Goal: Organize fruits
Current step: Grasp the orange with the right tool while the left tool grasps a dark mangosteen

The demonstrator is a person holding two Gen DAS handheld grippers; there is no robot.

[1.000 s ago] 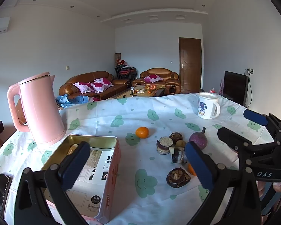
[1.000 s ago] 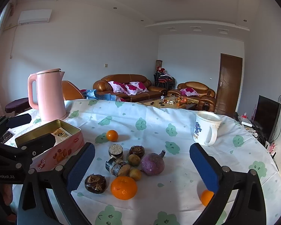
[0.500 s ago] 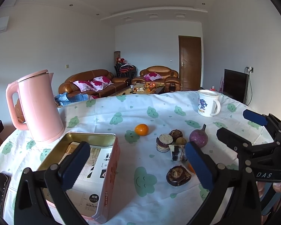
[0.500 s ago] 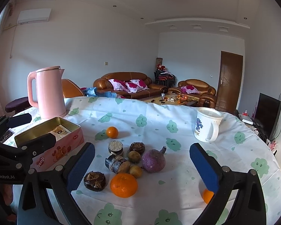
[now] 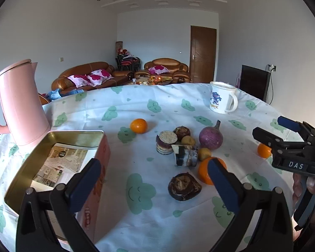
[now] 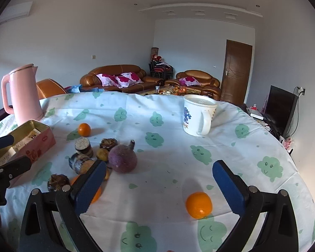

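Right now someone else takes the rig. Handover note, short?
Left claw: open, empty, hovering between the open tin and the fruit cluster.
Right claw: open, empty, over the lone orange near the table's right edge.
On the cloth: purple round fruit, big orange, far orange, the small brownish pieces beside them.
Tin: only paper inside, no fruit.
Done: nothing sorted yet.
Left: every fruit. The lone orange looks the likeliest first pick.
Pink kettle and mug are bystanders.
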